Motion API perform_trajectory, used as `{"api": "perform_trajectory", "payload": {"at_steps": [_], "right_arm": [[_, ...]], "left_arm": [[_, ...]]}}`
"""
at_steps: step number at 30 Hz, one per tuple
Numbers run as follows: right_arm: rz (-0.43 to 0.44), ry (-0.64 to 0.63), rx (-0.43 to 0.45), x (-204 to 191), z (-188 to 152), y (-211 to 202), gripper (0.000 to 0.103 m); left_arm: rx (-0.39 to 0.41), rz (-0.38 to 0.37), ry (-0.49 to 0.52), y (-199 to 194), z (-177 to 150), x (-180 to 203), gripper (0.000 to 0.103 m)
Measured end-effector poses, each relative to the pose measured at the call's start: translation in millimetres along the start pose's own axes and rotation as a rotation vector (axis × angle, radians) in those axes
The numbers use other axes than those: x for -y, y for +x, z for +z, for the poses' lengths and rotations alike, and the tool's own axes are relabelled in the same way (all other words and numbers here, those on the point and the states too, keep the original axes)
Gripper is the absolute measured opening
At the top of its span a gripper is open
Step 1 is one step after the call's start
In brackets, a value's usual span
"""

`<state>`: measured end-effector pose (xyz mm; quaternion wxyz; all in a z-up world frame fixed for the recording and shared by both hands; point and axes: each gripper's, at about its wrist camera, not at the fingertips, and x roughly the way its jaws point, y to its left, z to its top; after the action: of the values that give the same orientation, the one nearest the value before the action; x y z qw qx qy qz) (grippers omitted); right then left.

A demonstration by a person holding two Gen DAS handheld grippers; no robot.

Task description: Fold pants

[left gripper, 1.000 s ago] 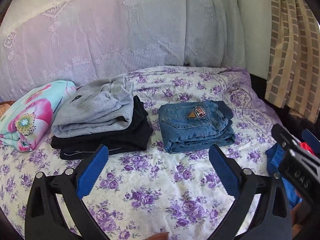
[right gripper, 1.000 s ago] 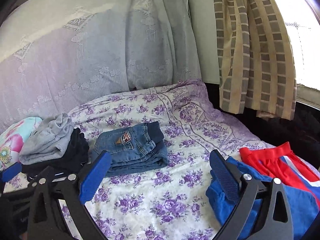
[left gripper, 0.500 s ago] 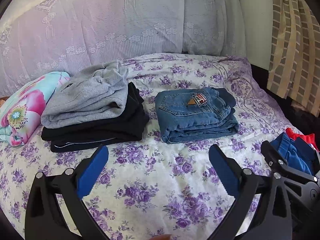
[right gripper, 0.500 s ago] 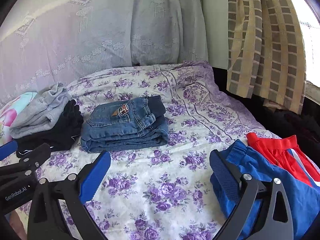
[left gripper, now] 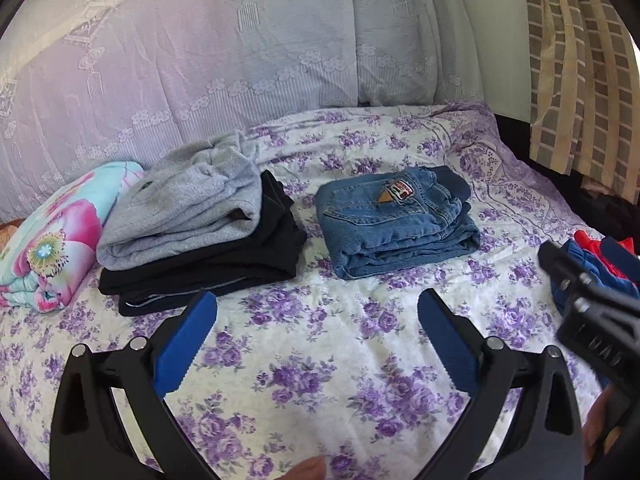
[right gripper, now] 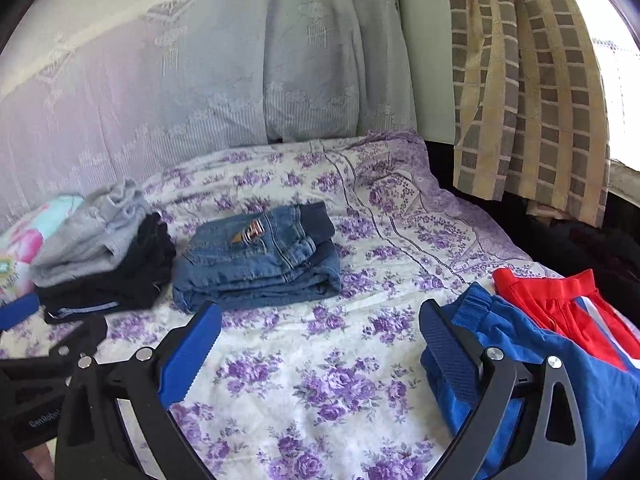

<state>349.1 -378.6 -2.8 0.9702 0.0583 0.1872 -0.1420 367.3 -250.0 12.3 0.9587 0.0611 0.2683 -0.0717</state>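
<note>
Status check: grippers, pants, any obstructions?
Left gripper open, empty; right gripper open, empty. Jeans folded on bed; blue pants and red pants unfolded beside right gripper. Nothing blocking them.

Right gripper (right gripper: 320, 344) wide open, empty, over floral bedsheet (right gripper: 320, 392). Folded jeans (right gripper: 260, 256) straight ahead, flat on sheet. Left of them, touching or nearly: grey garment (right gripper: 88, 236) stacked on black garment (right gripper: 132, 276). Blue pants (right gripper: 560, 376) unfolded at lower right, just behind right finger; red pants (right gripper: 560, 300) overlapping them. Left gripper's blue pad (right gripper: 18, 310) at left edge; its state unreadable. Checked curtain (right gripper: 528, 92) upper right.
</note>
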Motion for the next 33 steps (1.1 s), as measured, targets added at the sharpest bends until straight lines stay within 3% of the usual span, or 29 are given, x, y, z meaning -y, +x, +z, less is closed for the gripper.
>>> {"api": "perform_trajectory", "payload": {"at_steps": [2, 5, 10, 13, 17, 23, 28, 33], "right_arm": [[0.035, 0.027, -0.02, 3.6, -0.7, 2.9, 0.099], [0.071, 0.052, -0.084, 5.6, -5.8, 17.1, 0.099], [0.136, 0.109, -0.105, -2.7, -6.9, 24.8, 0.099], [0.192, 0.112, -0.162, -18.5, -4.8, 41.3, 0.099], [0.169, 0.052, -0.204, -45.6, -3.4, 53.5, 0.099], [0.14, 0.042, -0.149, -63.1, -11.3, 33.4, 0.099], [0.107, 0.081, -0.105, -46.2, -19.4, 8.2, 0.099], [0.06, 0.069, -0.012, -30.1, 7.9, -12.5, 0.099]], "left_arm": [[-0.002, 0.021, -0.002, 0.8, -2.9, -7.2, 0.098], [-0.087, 0.025, -0.071, 12.5, -11.7, -25.9, 0.098], [-0.201, -0.065, -0.225, 33.6, -32.7, -50.6, 0.098], [-0.21, -0.054, -0.209, 39.2, -38.5, -47.4, 0.098], [-0.219, -0.034, -0.181, 42.4, -39.9, -44.4, 0.098], [-0.177, 0.035, -0.187, 34.6, -30.4, -58.0, 0.098], [-0.143, 0.006, -0.129, 9.9, -19.6, -41.3, 0.098], [-0.028, -0.017, -0.045, -24.4, 2.6, -15.0, 0.098]]}}
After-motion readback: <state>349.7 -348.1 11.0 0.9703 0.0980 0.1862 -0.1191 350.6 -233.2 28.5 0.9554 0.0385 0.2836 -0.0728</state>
